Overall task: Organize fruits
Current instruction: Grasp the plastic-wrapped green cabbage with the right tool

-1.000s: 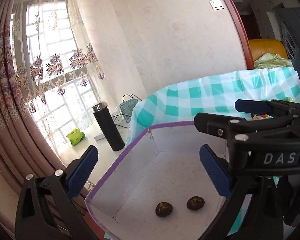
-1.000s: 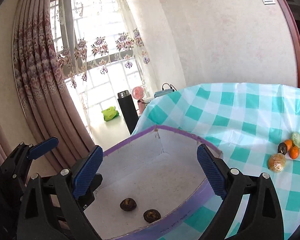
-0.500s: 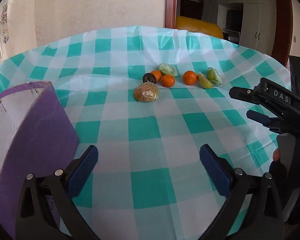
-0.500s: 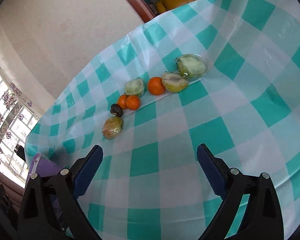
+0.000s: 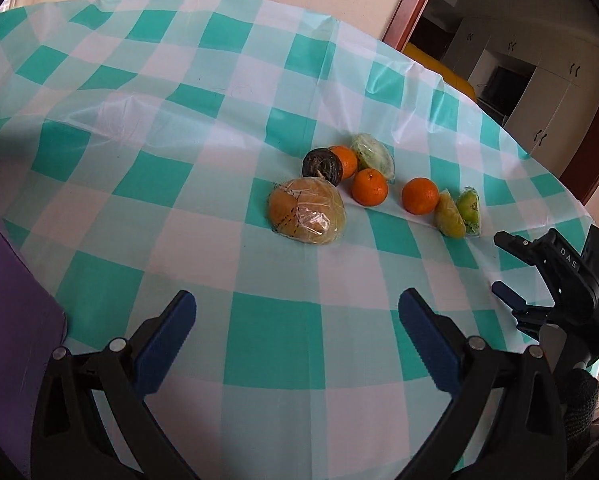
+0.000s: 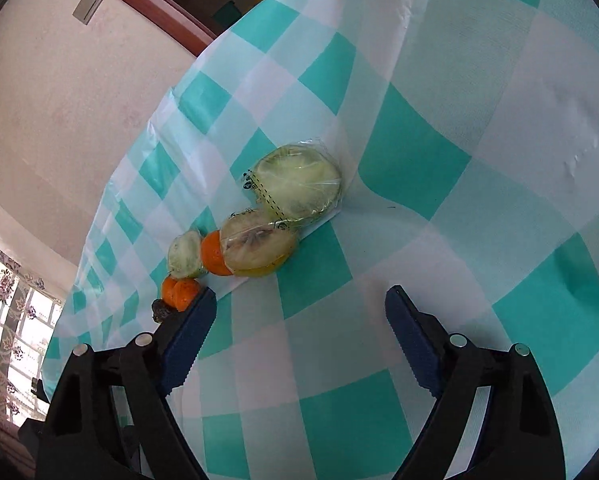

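Teal-and-white checked plastic sheeting covers the table (image 5: 259, 344), and the fruits to be organized lie on it in a loose diagonal row. From the left wrist view the row reads: a large wrapped brownish fruit (image 5: 306, 211) nearest the camera, a dark wrinkled fruit (image 5: 322, 165) touching it from behind, three oranges (image 5: 370, 187), a wrapped pale green half (image 5: 373, 155), and two wrapped cut pieces (image 5: 459, 213) at the right end. A purple box wall (image 5: 7, 320) stands at the left edge of that view (presumably the collection container; its interior is not visible now). The left gripper (image 5: 297, 332) is spread wide with nothing between its blue pads (image 5: 165, 344), and it points at the large wrapped fruit from short of it. The right gripper (image 6: 299, 336) is also empty; its jaws have just been narrowing slightly but stand well apart, with bare cloth between them. In the right wrist view the wrapped yellow cut piece (image 6: 259, 246) and the wrapped pale slice (image 6: 299, 188) lie just ahead of the fingertips. The step in hand appears to be the approach to a pick, with no fruit yet contacted. The next move calls for each gripper to advance until one fruit sits between the pads, then close gently, since film wrap is likely to slip and neighbouring fruits touch.
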`<move>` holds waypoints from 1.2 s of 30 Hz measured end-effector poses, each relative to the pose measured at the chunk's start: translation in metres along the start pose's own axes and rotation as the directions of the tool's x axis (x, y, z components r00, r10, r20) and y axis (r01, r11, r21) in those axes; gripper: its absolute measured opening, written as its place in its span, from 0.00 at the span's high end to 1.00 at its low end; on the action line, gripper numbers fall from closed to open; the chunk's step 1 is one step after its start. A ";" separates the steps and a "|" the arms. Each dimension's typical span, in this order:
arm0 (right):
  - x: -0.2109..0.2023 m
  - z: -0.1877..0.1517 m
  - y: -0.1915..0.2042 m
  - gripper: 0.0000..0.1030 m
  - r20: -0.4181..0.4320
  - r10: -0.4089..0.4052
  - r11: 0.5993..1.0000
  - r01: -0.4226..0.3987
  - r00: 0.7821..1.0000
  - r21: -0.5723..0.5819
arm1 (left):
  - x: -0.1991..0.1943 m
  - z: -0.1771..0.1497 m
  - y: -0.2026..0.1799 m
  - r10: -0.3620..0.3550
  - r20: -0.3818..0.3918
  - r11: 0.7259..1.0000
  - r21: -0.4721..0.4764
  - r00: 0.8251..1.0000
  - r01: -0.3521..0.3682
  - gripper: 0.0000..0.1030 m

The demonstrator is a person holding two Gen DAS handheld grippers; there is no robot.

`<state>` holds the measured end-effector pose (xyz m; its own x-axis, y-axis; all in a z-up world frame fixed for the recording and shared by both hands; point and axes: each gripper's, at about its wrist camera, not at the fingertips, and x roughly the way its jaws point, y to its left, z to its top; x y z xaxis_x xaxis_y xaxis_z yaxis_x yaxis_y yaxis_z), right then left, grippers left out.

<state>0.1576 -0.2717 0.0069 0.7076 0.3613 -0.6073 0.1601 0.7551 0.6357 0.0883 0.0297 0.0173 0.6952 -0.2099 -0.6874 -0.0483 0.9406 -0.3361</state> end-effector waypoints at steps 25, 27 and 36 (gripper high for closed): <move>0.082 0.048 0.052 0.19 0.129 -0.320 0.943 0.303 0.939 0.138 | -0.011 -0.001 0.018 -0.084 0.080 0.992 -0.090 0.993 0.091 0.02; 0.085 0.048 0.054 0.33 0.129 -0.367 0.927 0.353 0.921 0.124 | -0.011 -0.001 0.020 -0.086 0.085 0.990 -0.102 0.993 0.095 0.02; 0.044 0.028 0.041 0.40 0.134 -0.280 0.956 0.289 0.951 -0.053 | -0.010 0.000 0.023 -0.083 0.088 0.988 -0.119 0.993 0.093 0.02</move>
<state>0.2146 -0.2406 0.0197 0.7200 0.0585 -0.6915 0.3209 0.8554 0.4065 0.0799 0.0534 0.0163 0.7574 -0.2629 -0.5977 -0.0684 0.8784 -0.4731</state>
